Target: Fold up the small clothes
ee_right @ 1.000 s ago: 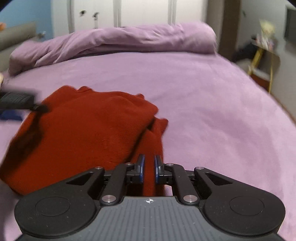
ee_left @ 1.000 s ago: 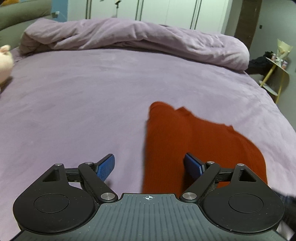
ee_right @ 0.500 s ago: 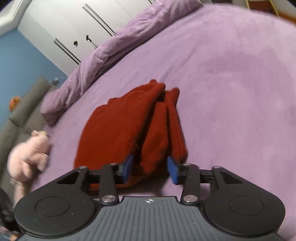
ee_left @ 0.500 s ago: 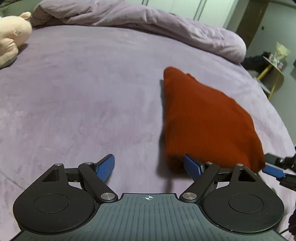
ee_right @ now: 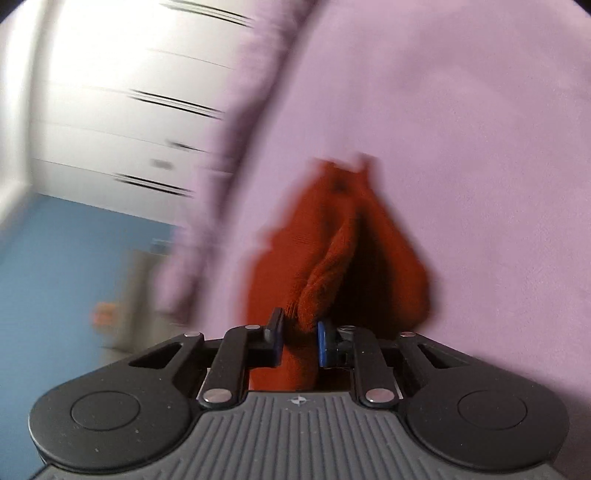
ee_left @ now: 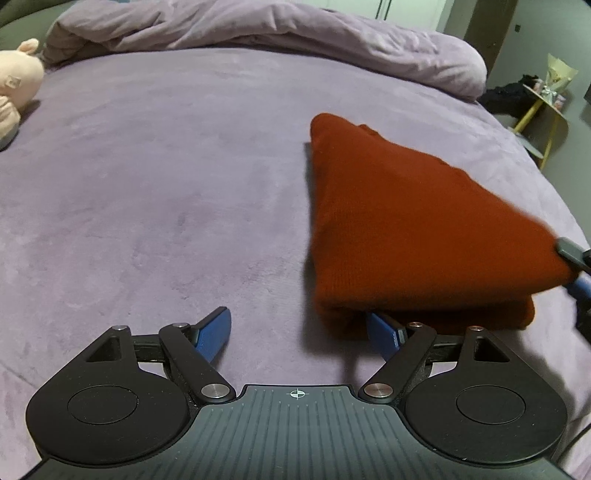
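A folded rust-red knit garment [ee_left: 406, 229] lies on the purple bedspread [ee_left: 166, 184], right of centre in the left wrist view. My left gripper [ee_left: 299, 332] is open and empty; its right finger [ee_left: 384, 332] sits at the garment's near edge. My right gripper [ee_right: 299, 339] is shut on a fold of the red garment [ee_right: 332, 266] and is rolled over, so its view is tilted and blurred. The right gripper's fingertips [ee_left: 576, 266] show at the garment's right corner in the left wrist view.
A rumpled purple duvet [ee_left: 258, 33] lies along the far side of the bed. A pink plush toy [ee_left: 14, 81] sits at the left edge. A yellow side table [ee_left: 546, 107] stands beyond the bed's right side. White wardrobe doors [ee_right: 110, 92] fill the back.
My right gripper opened, then closed on a fold of the red garment and rolled sideways. The garment went from rumpled to a folded stack. My left gripper stayed open.
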Demonstrator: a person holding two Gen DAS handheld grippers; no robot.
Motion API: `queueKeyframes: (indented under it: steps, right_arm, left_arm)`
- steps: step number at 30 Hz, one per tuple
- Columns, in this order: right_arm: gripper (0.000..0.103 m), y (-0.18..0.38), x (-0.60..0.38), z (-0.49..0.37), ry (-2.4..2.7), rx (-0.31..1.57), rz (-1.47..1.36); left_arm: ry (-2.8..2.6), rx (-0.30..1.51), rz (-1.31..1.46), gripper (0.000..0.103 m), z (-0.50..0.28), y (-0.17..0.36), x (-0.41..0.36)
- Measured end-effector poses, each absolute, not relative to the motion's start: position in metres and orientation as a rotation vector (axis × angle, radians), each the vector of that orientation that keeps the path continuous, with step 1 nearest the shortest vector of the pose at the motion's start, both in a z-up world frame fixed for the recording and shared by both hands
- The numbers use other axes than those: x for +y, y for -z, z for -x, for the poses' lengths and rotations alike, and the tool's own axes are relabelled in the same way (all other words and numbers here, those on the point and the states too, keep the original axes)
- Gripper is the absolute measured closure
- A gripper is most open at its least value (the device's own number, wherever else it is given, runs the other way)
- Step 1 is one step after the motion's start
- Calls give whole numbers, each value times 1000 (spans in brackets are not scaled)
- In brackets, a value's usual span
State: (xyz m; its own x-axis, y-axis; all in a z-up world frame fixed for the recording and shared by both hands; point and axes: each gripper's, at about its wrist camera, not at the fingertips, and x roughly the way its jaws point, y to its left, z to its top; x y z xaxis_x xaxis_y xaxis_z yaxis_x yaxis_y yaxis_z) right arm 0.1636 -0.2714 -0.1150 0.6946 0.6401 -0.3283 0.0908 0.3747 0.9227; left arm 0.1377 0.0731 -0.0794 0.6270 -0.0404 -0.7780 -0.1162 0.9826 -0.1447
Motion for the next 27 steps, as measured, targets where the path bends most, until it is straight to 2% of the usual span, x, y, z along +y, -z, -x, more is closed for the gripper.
queueKeyframes:
  steps: [2, 6, 10, 16, 18, 19, 21, 23, 27]
  right_arm:
    - [87, 105, -274, -165, -356, 754, -1002]
    - [87, 118, -265, -174, -199, 884, -754]
    - [75, 93, -249, -173, -159, 866, -625]
    - [75, 50, -231, -166, -142, 704, -461]
    - [78, 52, -213, -177, -215, 714, -412]
    - [85, 55, -205, -180, -252, 722, -394]
    - [90, 63, -190, -184, -299, 723, -341]
    - [103, 73, -180, -183, -269, 742, -231]
    - [103, 88, -175, -182, -275, 743, -94]
  left_arm:
    - [-49, 909, 182, 18, -138, 82, 74]
    - [-60, 930, 230, 20, -132, 80, 81]
    - [-77, 882, 221, 20, -129, 62, 86]
    - [-17, 813, 235, 20, -159, 40, 73]
    - [13, 829, 216, 20, -174, 46, 61]
    - [4, 849, 190, 21, -181, 52, 56]
    - [-19, 864, 161, 17, -187, 62, 52]
    - [-28, 877, 218, 15, -186, 67, 57]
    - [-17, 885, 235, 14, -183, 71, 61]
